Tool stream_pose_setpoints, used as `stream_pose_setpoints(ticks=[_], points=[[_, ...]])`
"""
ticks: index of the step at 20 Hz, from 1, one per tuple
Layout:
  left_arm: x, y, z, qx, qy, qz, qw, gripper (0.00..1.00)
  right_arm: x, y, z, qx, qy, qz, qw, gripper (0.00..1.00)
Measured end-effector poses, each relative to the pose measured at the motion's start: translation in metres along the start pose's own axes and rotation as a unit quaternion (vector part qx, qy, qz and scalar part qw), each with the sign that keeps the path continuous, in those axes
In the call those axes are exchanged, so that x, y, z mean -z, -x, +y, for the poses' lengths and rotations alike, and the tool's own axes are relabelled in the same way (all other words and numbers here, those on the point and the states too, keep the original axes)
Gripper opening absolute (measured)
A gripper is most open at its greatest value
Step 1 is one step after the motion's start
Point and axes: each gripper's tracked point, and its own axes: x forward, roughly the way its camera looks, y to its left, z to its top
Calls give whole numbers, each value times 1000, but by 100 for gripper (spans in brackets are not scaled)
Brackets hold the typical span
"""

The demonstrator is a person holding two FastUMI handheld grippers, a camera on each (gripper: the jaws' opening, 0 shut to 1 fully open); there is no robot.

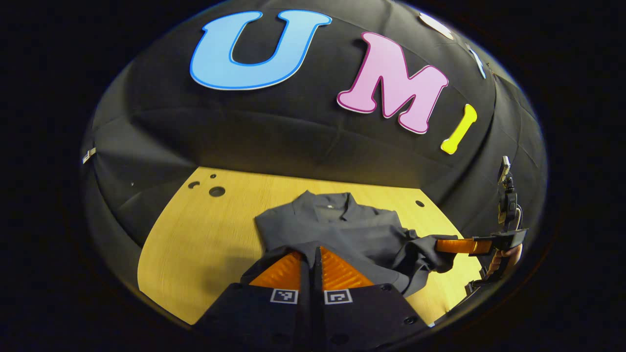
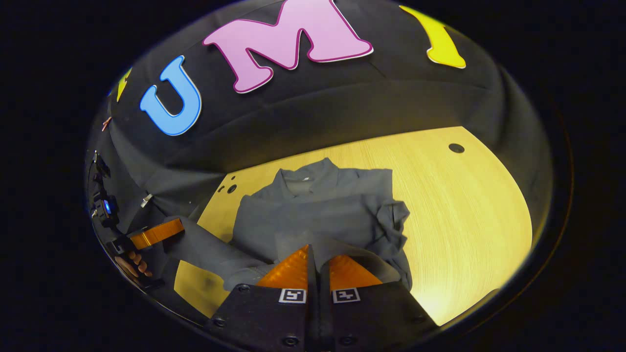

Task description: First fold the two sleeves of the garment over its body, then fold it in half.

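Left gripper view showed my left gripper (image 1: 313, 261) with its two orange fingers (image 1: 279, 271) pressed close together, a thin fold of the dark grey garment (image 1: 337, 230) pinched between them at the near hem. The garment lay on the yellow wooden table (image 1: 205, 234), collar (image 1: 328, 203) pointing away from me toward the black booth wall (image 1: 274, 132). Its cloth rose from the table to my fingertips and draped over them. Off to the right in that view, my right gripper (image 1: 452, 246) reached in sideways, its orange finger touching a bunched, lifted corner of the same garment, with my hand (image 1: 508, 256) behind it at the edge.

Right gripper view showed my right gripper's fingers (image 2: 293, 271) likewise drawn together, nearly touching, with the grey fabric clamped in the narrow gap and spilling over both sides. Beyond them the garment's body lay flat, one sleeve (image 2: 391, 220) folded in and crumpled along its right edge, the collar at the far end. At the left of that view my left gripper held a stretched flap of cloth raised off the table, my hand curled around its handle below. Small round holes (image 2: 456, 147) marked the tabletop near the far corners.
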Motion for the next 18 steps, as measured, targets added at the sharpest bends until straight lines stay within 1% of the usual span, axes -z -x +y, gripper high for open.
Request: stream_pose_setpoints(ticks=[2, 4, 11, 15, 18], points=[[-14, -16, 2, -3, -12, -13, 1000, 5, -18, -12, -3, -1, 1, -15, 1000, 5], [-27, -31, 3, -3, -13, -25, 1000, 5, -33, -24, -7, -1, 8, -29, 1000, 5], [-62, -98, 17, -5, 21, -63, 998, 5, -83, -70, -19, -1, 38, -69, 997, 5], [-74, -142, 31, -9, 25, -75, 997, 5, -106, -101, -24, -1, 49, -88, 995, 5], [-75, -171, 43, -10, 35, -79, 996, 5, -118, -126, -30, 4, 51, -94, 994, 5]])
